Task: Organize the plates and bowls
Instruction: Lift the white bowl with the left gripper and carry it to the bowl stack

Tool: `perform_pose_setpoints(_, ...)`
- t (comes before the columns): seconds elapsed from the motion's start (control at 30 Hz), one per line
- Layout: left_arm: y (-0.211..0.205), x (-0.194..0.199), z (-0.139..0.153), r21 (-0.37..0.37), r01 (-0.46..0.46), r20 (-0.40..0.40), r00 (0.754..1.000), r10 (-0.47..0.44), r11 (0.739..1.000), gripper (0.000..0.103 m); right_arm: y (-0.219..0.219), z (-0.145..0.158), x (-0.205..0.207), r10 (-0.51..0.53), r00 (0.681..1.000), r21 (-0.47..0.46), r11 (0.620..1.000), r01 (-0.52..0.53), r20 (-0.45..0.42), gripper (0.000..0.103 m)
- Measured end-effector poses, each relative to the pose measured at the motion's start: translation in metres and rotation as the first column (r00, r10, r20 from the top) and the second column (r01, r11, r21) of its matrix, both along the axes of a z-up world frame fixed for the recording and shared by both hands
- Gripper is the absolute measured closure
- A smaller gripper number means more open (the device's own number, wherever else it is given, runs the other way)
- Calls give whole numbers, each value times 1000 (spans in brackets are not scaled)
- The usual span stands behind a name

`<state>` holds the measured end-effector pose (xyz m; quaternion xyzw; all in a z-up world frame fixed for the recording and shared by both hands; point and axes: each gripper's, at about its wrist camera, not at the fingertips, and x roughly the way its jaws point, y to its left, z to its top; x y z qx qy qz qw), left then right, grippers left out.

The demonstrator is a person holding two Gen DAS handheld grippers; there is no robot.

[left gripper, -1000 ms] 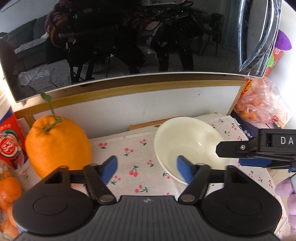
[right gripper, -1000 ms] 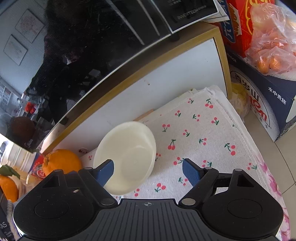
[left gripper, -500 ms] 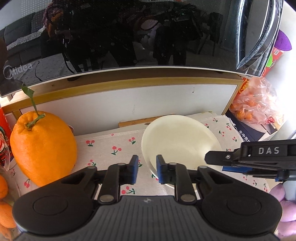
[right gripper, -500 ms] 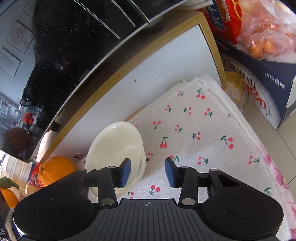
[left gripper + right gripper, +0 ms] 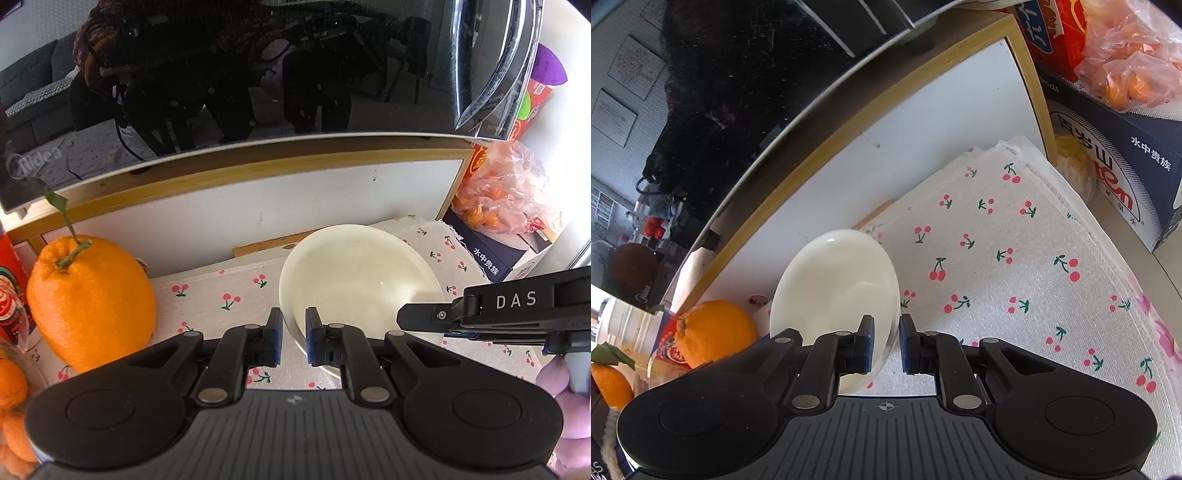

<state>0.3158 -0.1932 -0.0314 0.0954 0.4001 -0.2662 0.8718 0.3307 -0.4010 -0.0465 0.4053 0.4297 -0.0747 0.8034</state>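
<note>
A glossy cream bowl (image 5: 360, 280) sits on the cherry-print cloth (image 5: 1015, 266). Left tool (image 5: 294, 338) and right tool (image 5: 887, 343) have just closed, pinching its opposite rims. A large orange (image 5: 90, 301) stands near the cloth's left edge.

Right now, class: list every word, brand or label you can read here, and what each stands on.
"DAS": side of the right gripper.
"Midea": faint, on the dark glass door.
"水中贵族": on the dark blue box.
The blue box's big red-and-white lettering, the red carton and the red-labelled container: cut off or too blurred.
</note>
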Motion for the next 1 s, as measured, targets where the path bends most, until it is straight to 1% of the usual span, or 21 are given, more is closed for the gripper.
perform_pose_setpoints(0.27, 8, -18, 22, 11, -4, 29, 1000, 3, 1000, 92, 7, 22, -13, 1, 1000, 6, 1000, -1, 29, 89)
perform_pose_setpoints(0.43, 10, -35, 36, 17, 4, 43, 999, -5, 1000, 92, 11, 35, -26, -2, 1000, 13, 1000, 2, 28, 89)
perform_pose_setpoints(0.8, 19, -78, 63, -19, -14, 45, 999, 15, 1000, 92, 17, 84, -65, 3, 999, -31, 1000, -2, 33, 89)
perform_pose_setpoints(1.0, 26, -105, 75, -45, -30, 30, 999, 31, 999, 92, 23, 100, -88, 4, 1000, -49, 999, -3, 25, 89)
